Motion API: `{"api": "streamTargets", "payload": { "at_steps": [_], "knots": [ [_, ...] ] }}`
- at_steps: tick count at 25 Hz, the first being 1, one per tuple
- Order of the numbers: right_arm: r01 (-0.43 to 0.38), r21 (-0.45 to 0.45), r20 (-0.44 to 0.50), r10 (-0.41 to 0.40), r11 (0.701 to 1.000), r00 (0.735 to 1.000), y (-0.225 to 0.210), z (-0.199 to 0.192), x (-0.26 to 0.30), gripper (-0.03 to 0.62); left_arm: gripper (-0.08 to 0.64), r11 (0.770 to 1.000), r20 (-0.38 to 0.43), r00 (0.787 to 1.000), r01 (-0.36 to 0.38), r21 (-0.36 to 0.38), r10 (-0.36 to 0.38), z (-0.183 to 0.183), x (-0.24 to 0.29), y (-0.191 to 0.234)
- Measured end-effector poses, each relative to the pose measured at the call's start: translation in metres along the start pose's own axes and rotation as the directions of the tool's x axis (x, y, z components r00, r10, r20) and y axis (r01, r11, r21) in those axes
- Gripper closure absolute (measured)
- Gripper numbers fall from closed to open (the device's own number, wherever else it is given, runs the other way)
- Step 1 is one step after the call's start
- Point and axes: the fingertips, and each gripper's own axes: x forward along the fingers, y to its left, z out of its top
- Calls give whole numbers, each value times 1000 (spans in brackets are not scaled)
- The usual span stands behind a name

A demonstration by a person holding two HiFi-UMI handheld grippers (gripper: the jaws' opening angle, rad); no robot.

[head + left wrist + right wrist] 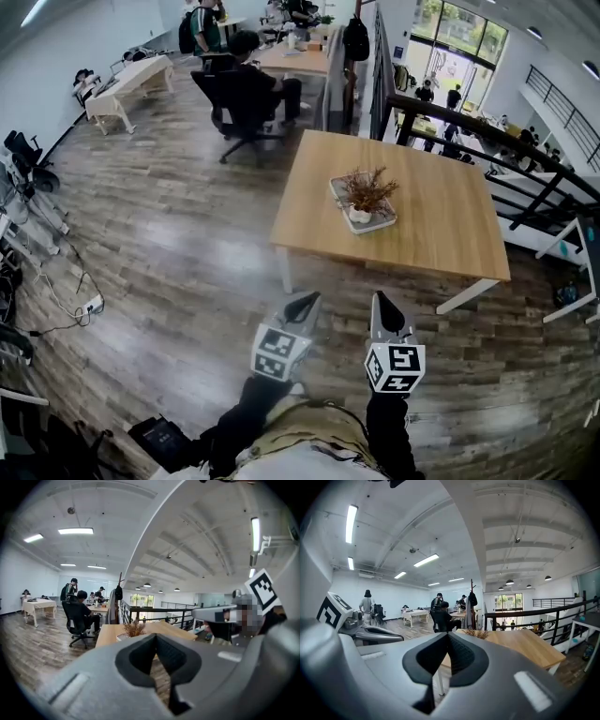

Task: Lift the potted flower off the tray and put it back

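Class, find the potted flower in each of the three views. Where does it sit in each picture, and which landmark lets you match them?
Head view: the potted flower is right of centre in the upper half, on its tray.
Left gripper view: it is small, just left of centre.
Right gripper view: it is small, just right of centre.
Shared landmark: the wooden table beneath it, seen in all three views.

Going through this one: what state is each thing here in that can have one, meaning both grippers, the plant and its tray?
left gripper: shut, nothing between its jaws, held short of the table.
right gripper: shut, empty, also short of the table.
potted flower: upright on the tray, not touched by either gripper.
tray: flat on the table, bearing the pot.
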Motion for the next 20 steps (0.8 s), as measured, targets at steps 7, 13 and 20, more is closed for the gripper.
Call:
{"api": "streamTargets", "payload": {
  "at_steps": [7,13,20],
  "knots": [
    [14,8,1,-14,1000,1000,7,-4,8,588,558,1000,-20,1000,23,-10,-23,-7,1,10],
    [29,22,-13,-29,999,999,10,-17,18,588,558,999,-35,999,39,-19,-39,-22,7,20],
    [42,28,-46,-41,999,998,10,-30,36,588,558,998,-60,997,44,-51,-47,-34,17,36]
  ]
}}
